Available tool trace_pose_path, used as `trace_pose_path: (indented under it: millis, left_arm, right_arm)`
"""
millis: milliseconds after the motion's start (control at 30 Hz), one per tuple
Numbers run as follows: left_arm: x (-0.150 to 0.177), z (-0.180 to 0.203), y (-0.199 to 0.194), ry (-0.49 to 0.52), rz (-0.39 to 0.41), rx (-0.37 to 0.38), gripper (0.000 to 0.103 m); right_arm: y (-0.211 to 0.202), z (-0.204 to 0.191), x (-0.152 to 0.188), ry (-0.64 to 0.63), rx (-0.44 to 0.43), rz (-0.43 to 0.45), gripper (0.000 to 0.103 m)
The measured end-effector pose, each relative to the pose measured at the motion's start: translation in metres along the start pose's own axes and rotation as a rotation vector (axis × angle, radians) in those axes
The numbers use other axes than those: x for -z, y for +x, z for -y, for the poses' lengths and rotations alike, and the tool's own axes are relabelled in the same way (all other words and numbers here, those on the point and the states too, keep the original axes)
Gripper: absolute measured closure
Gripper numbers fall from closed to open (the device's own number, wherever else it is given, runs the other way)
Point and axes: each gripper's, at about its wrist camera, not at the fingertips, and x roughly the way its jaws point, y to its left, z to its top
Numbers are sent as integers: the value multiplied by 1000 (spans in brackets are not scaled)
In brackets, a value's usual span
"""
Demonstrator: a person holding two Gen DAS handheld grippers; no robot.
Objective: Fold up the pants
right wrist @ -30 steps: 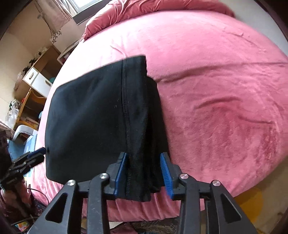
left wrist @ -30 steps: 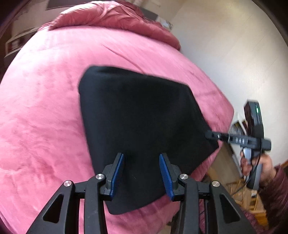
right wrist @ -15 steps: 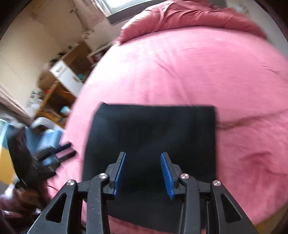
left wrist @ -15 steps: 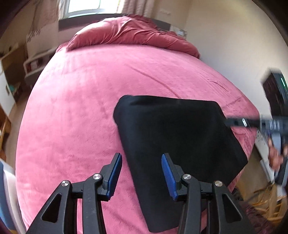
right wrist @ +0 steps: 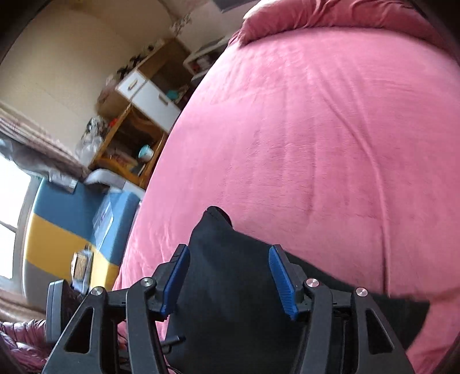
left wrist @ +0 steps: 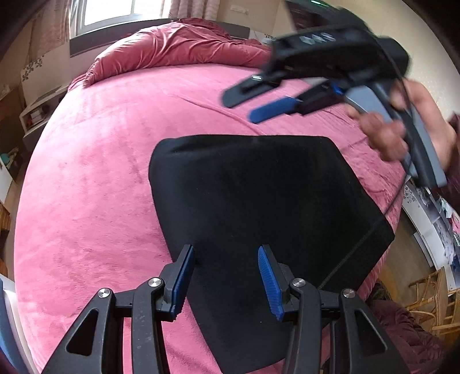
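Observation:
The black pants (left wrist: 258, 201) lie folded into a flat, roughly square bundle on the pink bed (left wrist: 100, 172). My left gripper (left wrist: 227, 267) hangs open just above their near left edge, with nothing between its blue pads. In the left wrist view my right gripper (left wrist: 240, 108) is blurred at the upper right, held in a hand over the bed beyond the pants' far edge. Its jaws are opening and hold nothing. In the right wrist view the right gripper (right wrist: 228, 264) hovers over a raised corner of the pants (right wrist: 230, 302), clear of the cloth.
A crumpled red duvet (left wrist: 178, 43) lies at the head of the bed under a window (left wrist: 106, 14). Wooden shelves with white drawers (right wrist: 143, 106) and a blue and yellow block (right wrist: 66, 224) stand beside the bed. Wicker furniture (left wrist: 431, 296) stands by the bed's near corner.
The right gripper let go of the fold it had between its fingers, swept across the pants and widened its jaws. The left gripper's view tilted up; the pants now lie flat.

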Motion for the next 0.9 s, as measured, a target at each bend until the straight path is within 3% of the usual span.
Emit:
trace_pose_path:
  millis: [133, 567, 600, 667, 733, 900]
  left_arm:
    - [1, 3, 3, 11, -7, 5, 57]
    - [5, 3, 17, 25, -17, 16, 57]
    - [6, 3, 18, 24, -19, 16, 57]
    - [5, 0, 24, 17, -25, 17, 57]
    - [8, -1, 28, 6, -36, 19, 57]
    - [15, -4, 40, -49, -62, 25, 56]
  right_arm:
    - [32, 0, -21, -24, -16, -72, 43]
    - [99, -11, -42, -115, -93, -265, 40]
    - [103, -15, -41, -129, -99, -276, 42]
    - [111, -25, -40, -173, -111, -300, 69]
    - [118, -35, -37, -241, -83, -321, 85]
    - [125, -53, -35, -324, -89, -292, 93]
